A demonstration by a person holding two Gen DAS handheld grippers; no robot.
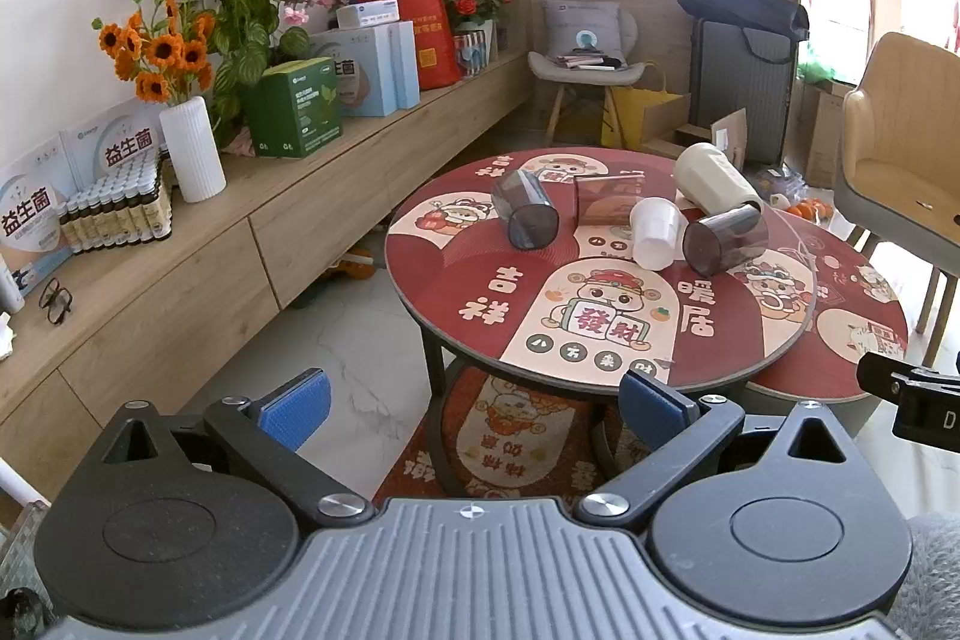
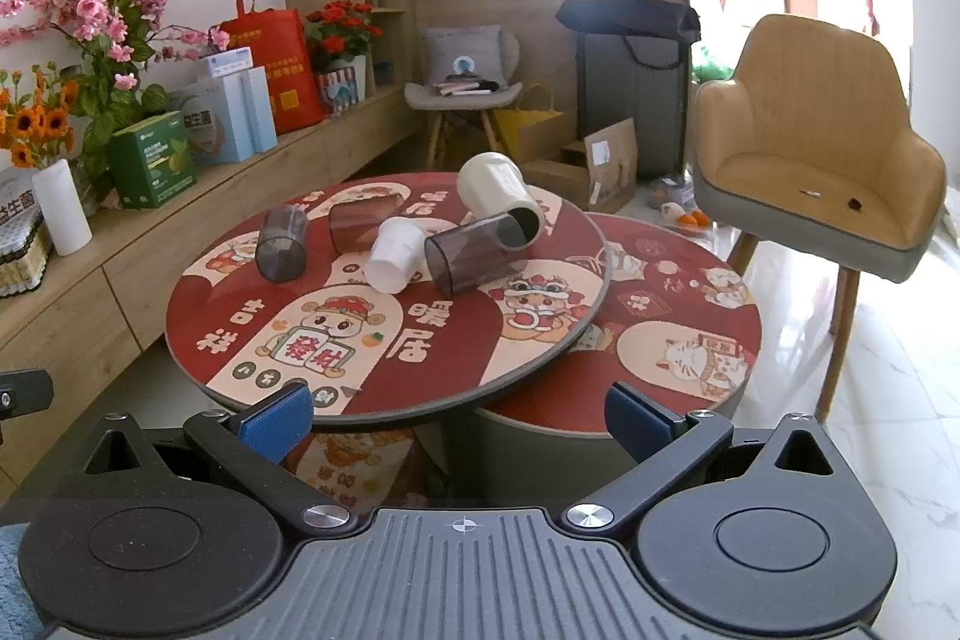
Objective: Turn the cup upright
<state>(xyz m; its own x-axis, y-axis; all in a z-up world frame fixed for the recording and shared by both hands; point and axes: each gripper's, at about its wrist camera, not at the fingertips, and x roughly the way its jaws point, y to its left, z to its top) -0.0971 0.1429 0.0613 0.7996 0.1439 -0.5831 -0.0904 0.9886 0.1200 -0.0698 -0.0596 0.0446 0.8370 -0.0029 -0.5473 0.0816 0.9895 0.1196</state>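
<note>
I hold both the left tongs (image 1: 474, 409) and right tongs (image 2: 459, 415) wide open and empty, short of the table (image 2: 252, 304) where five cups (image 2: 393, 253) lie tipped over.

cups (image 2: 393, 253) lying on table (image 2: 252, 340) | chair (image 2: 810, 148) right behind

Cups on the upper round table (image 2: 180, 328): five in total, all lying on their sides
- Grey translucent cups: two, one at the left (image 2: 282, 244) and one at the right (image 2: 474, 253)
- Brown translucent cup (image 2: 360, 223): one
- Small white cup (image 2: 393, 253): one
- Large cream cup (image 2: 501, 196): one

Round tables: two, the upper one overlapping a lower one (image 2: 678, 340)

Chairs: two, one tan armchair (image 2: 822, 148) and one grey chair (image 2: 462, 91)

White vase (image 2: 60, 208): one
</note>
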